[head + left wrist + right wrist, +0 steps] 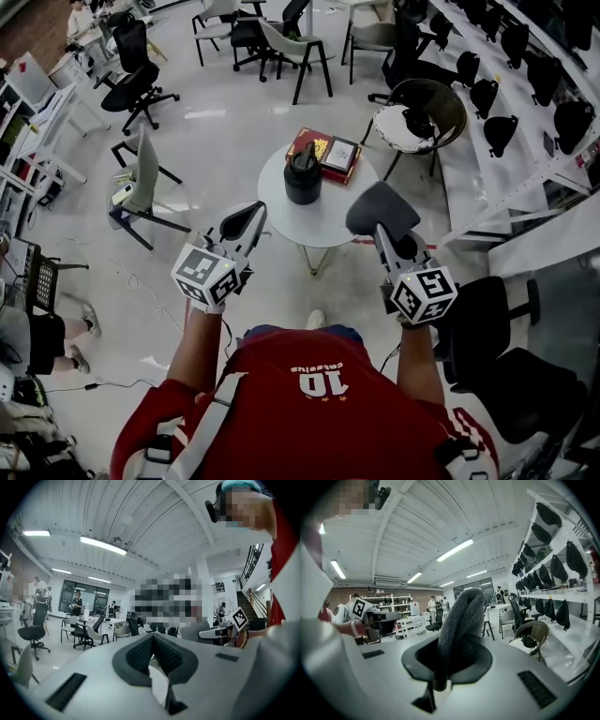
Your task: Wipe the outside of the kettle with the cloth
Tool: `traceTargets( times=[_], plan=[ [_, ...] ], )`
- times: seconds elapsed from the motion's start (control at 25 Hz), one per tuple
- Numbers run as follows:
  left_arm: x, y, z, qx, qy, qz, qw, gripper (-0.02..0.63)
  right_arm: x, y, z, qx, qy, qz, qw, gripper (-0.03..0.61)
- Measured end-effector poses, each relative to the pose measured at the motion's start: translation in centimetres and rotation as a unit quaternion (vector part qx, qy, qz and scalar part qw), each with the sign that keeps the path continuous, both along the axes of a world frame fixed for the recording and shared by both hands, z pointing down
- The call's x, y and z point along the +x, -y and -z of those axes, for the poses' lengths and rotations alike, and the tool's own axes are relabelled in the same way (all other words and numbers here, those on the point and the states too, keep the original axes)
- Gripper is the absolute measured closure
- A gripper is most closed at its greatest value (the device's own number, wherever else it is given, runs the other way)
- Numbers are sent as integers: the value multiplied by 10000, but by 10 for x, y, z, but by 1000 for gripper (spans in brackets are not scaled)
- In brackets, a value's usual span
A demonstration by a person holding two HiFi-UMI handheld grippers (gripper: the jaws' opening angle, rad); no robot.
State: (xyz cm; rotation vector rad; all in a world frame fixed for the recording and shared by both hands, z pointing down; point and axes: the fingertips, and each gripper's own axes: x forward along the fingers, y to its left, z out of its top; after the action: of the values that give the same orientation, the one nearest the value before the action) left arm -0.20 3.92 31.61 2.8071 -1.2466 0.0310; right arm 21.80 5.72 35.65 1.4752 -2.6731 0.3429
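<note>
Grey, soft and thick-piled, the cloth (pixel 380 206) rises in a folded, rounded hump out of the right gripper (pixel 382 232), whose dark ribbed pads are pinched on its lower end; in the right gripper view the fabric stands upright between them. The left gripper (pixel 253 214) holds nothing, and in its own view its textured black pads are pressed together in a narrow wedge.

The kettle (pixel 303 175) is a squat, matte black cylinder with a lid and a handle on top. It stands on a small round white table (pixel 323 225), just beside a flat red book-like item (pixel 314 143) with a dark slab lying on it. The kettle sits ahead of both grippers and between them, apart from the cloth and from either tool.

Both bare forearms reach forward from a red shirt (pixel 309 403), side by side, with the grippers over the table's near edge and their marker cubes nearest the person.
</note>
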Motion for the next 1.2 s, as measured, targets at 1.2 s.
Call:
traceTargets(
  times=[1.2],
  plan=[
    [-66, 153, -23, -133, -79, -175, 9997, 607, -63, 171, -98, -1009, -810, -320, 9911, 532]
  ],
)
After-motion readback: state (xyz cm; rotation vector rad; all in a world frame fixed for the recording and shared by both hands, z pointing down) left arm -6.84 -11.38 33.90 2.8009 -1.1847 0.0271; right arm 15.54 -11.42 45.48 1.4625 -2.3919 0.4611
